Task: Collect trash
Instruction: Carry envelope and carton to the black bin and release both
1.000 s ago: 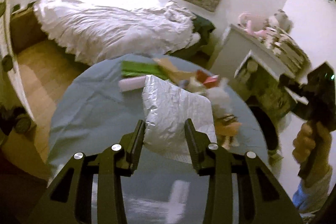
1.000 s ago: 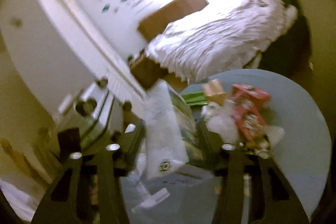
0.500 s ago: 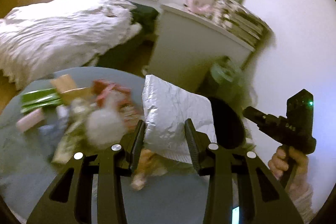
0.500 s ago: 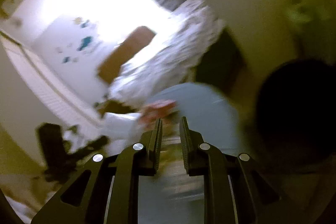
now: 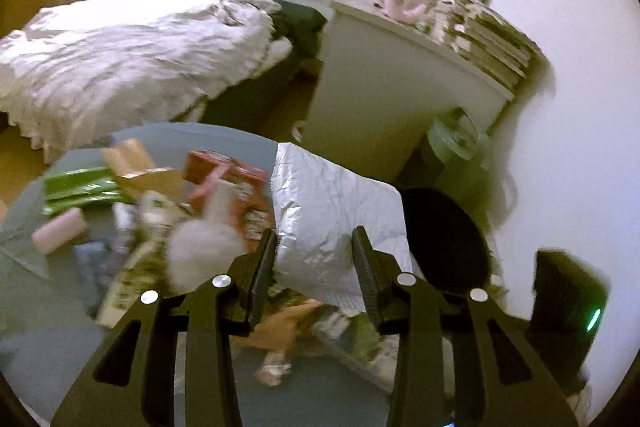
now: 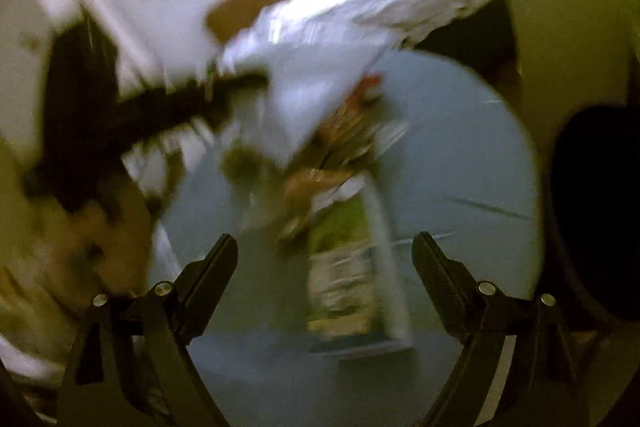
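Note:
My left gripper (image 5: pixel 315 239) is shut on a crinkled white padded mailer (image 5: pixel 336 195), held above the round blue-grey table (image 5: pixel 60 327) beside a black bin (image 5: pixel 444 243). A trash pile lies left of it: a red box (image 5: pixel 228 175), cardboard (image 5: pixel 136 167), a green packet (image 5: pixel 80 187), a pink piece (image 5: pixel 60 231) and a white fluffy wad (image 5: pixel 204 247). My right gripper (image 6: pixel 324 239) hovers over the table (image 6: pixel 460 147) with its jaws opening wide and nothing between them. A green and white packet (image 6: pixel 344 267) lies just beyond its fingers. That view is blurred.
A bed with a white duvet (image 5: pixel 120 59) stands behind the table. A white cabinet (image 5: pixel 380 99) carrying stacked books and soft toys is at the back right, with a green bag (image 5: pixel 456 155) at its foot. The black bin (image 6: pixel 596 211) sits off the table's right edge.
My left gripper swung right with the mailer, then held still. My right gripper had a white packet between its fingers, stood nearly shut and empty by the bin, and now is wide open over the table.

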`<state>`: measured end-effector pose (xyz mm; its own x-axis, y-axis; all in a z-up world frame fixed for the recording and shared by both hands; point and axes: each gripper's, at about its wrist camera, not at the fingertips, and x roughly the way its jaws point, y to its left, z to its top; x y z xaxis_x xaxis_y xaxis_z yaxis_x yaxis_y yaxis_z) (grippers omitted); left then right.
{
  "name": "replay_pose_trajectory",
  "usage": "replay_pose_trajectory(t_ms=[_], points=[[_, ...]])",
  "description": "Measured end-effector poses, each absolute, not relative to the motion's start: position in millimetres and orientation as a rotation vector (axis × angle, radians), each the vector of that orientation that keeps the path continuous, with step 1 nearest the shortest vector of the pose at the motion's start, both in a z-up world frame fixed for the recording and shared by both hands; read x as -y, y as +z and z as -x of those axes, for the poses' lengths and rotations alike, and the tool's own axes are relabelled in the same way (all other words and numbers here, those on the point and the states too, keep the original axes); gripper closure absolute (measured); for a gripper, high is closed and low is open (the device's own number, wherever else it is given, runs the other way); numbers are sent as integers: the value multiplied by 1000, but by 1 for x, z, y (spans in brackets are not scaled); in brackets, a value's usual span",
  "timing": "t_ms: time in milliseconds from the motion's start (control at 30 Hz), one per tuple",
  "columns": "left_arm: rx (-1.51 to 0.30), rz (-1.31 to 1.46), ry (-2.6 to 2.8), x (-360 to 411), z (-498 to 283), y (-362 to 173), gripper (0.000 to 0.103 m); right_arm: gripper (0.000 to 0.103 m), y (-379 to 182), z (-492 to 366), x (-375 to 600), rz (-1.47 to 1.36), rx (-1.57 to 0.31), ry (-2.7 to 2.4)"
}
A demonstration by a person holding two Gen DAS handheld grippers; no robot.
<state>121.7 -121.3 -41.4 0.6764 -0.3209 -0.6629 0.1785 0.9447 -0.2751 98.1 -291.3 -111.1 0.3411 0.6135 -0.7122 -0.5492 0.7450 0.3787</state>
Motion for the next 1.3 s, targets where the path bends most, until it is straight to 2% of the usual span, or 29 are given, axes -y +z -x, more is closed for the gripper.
replay_pose_trajectory(t_ms=[33, 67, 267, 400, 533, 867, 1067, 1300], points=[[-773, 192, -274, 116, -118, -39, 64, 30, -116, -94, 276, 32, -963, 712], [-769, 191, -270, 114, -116, -37, 64, 51, -120, -93, 267, 100, -968, 686], [-745, 187, -286, 111, -107, -26, 64, 52, -91, -101, 333, -229, -865, 671], [-746, 185, -343, 131, -113, -26, 64, 52, -71, -94, 450, -627, -651, 485], [-753, 167, -437, 175, -127, -31, 64, 52, -71, -84, 516, -702, -553, 269], [-883, 49, -637, 316, -184, -91, 64, 52, -141, -95, 565, -828, -606, 112], [-976, -13, -629, 345, -207, -134, 64, 52, -179, -108, 580, -830, -674, 89], [-1023, -51, -610, 354, -212, -153, 61, 49, -201, -124, 577, -798, -741, 74]])
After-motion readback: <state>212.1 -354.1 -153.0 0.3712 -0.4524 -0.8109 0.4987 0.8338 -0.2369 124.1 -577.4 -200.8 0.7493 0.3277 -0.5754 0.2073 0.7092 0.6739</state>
